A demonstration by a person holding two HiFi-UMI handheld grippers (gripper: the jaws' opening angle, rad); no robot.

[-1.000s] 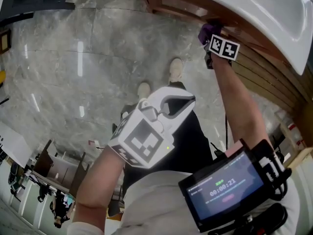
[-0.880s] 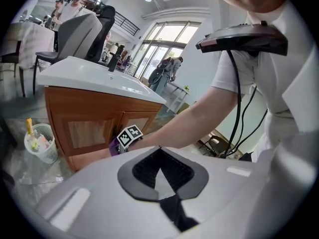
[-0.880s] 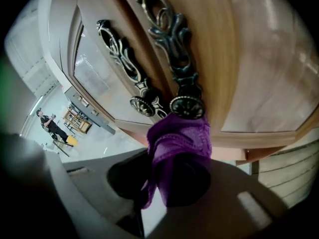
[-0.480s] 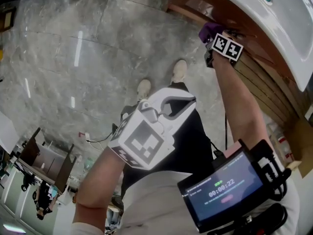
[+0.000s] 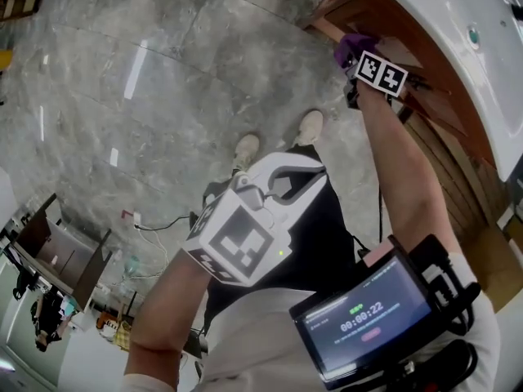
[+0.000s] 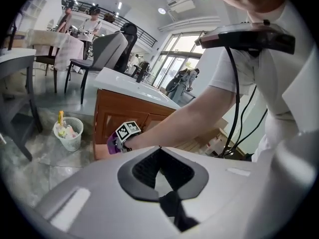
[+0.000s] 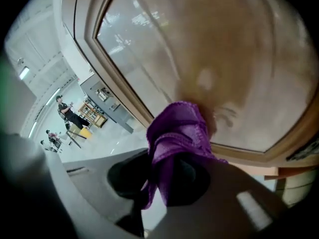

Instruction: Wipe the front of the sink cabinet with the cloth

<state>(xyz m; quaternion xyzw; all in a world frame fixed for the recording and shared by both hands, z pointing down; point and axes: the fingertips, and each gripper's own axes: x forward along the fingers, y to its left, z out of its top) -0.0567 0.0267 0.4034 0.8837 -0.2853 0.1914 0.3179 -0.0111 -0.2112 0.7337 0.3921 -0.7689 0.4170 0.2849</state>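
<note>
My right gripper [image 5: 357, 58] is shut on a purple cloth [image 5: 350, 46] and presses it against the brown wooden front of the sink cabinet [image 5: 427, 114], near its left end under the white basin [image 5: 458, 19]. In the right gripper view the bunched cloth [image 7: 180, 129] sticks out of the right gripper [image 7: 172, 176] and touches a recessed door panel [image 7: 214, 54]. My left gripper [image 5: 319, 172] hangs at waist height away from the cabinet, shut with nothing in it. The left gripper view shows the cloth [image 6: 111, 144] on the cabinet [image 6: 119, 111].
Grey marble floor [image 5: 163, 96] spreads out left of the cabinet, with the person's two shoes [image 5: 245, 149] on it. A white mesh waste basket [image 6: 68, 133] stands on the floor beside the cabinet's end. Chairs and tables stand further off. A timer screen [image 5: 368, 317] is strapped to the right forearm.
The cloth in my right gripper has slid along the cabinet front toward its left end. The head view has swung. My left gripper has stayed where it was.
</note>
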